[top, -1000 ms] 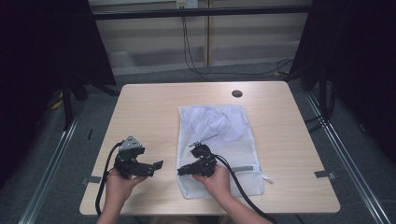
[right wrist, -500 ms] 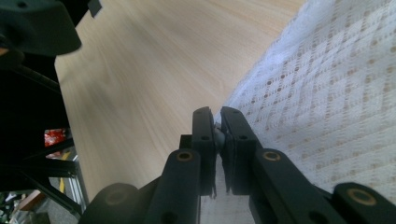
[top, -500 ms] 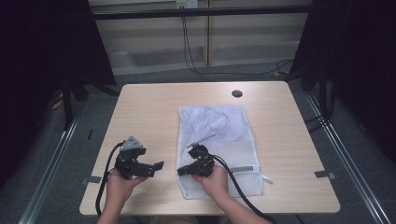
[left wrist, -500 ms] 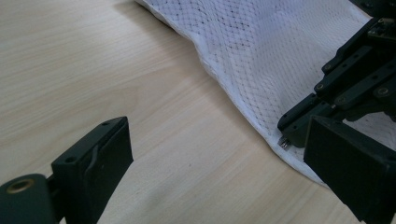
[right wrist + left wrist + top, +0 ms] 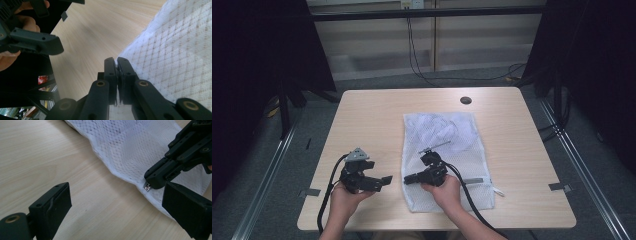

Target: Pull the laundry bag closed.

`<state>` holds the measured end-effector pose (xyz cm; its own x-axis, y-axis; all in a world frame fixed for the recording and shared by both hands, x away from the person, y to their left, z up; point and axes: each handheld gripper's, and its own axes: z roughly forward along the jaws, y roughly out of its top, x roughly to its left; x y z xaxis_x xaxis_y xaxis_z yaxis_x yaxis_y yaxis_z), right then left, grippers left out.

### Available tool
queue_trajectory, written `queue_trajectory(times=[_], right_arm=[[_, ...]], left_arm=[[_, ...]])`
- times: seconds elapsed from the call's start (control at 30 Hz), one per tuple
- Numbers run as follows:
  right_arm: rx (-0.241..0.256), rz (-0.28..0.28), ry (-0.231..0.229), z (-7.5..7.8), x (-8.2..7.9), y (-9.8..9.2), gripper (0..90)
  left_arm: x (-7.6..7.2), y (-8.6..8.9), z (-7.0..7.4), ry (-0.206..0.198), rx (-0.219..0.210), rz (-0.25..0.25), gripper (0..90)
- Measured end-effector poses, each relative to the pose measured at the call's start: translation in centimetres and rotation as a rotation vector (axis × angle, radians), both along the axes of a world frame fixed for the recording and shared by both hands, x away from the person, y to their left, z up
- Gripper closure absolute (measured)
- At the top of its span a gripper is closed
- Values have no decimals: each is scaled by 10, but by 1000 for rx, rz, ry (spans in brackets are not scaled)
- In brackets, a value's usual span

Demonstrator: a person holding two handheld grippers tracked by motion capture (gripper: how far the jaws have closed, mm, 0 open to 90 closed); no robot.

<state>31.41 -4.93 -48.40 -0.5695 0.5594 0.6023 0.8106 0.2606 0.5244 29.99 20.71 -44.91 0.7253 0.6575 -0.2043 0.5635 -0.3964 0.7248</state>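
A white mesh laundry bag (image 5: 447, 150) lies flat on the wooden table (image 5: 372, 115), with a white garment bunched inside its far end. My right gripper (image 5: 407, 178) rests at the bag's near left edge, shut on the small metal zipper pull (image 5: 147, 187), which pokes out of its jaw tips. In the right gripper view my right gripper (image 5: 116, 60) has its jaws pressed together along the bag's edge (image 5: 175, 50). My left gripper (image 5: 384, 180) hovers open just left of it, jaws wide in the left gripper view (image 5: 116, 188) and holding nothing.
A dark round hole (image 5: 465, 100) sits near the table's far edge. Cables trail from both grippers off the near edge. The bag's zip tape (image 5: 472, 180) runs to the right under the right hand. Bare wood (image 5: 50, 152) stretches to the left of the bag.
The right gripper has shifted very slightly at the bag's edge. The left gripper has stayed where it was.
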Motion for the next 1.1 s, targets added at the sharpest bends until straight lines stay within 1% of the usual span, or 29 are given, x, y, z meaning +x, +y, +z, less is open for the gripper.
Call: queue_trajectory(times=[0.1, 0.17, 0.27, 0.33, 0.37, 0.4, 0.47, 0.7, 0.87, 1.03, 1.1], right_arm=[[4, -2, 2, 1, 0, -2, 861], [16, -7, 5, 1, 0, -3, 862], [24, -11, 10, 3, 0, -5, 861], [27, -10, 12, 4, 0, -6, 861], [29, -10, 6, 4, 1, -7, 861], [36, -13, 15, 4, 1, -7, 861], [36, -16, 15, 5, 1, -8, 861], [46, -17, 9, 7, 1, -10, 862], [47, -17, 0, 9, 0, -12, 862], [56, -23, -4, 12, 0, -14, 862], [60, -23, -9, 13, 0, -15, 862]], left_arm=[[0, -4, -2, 16, -19, -15, 85], [0, -6, -3, 22, -23, -17, 86], [0, -8, -5, 45, -44, -27, 86], [0, -11, -7, 50, -54, -30, 85], [0, -12, -7, 48, -45, -32, 86], [1, -13, -7, 52, -48, -35, 86], [1, -14, -8, 54, -48, -39, 85], [1, -21, -12, 87, -79, -58, 93], [2, -26, -14, 101, -82, -77, 103], [3, -30, -17, 129, -98, -102, 131], [3, -32, -18, 143, -107, -99, 138]])
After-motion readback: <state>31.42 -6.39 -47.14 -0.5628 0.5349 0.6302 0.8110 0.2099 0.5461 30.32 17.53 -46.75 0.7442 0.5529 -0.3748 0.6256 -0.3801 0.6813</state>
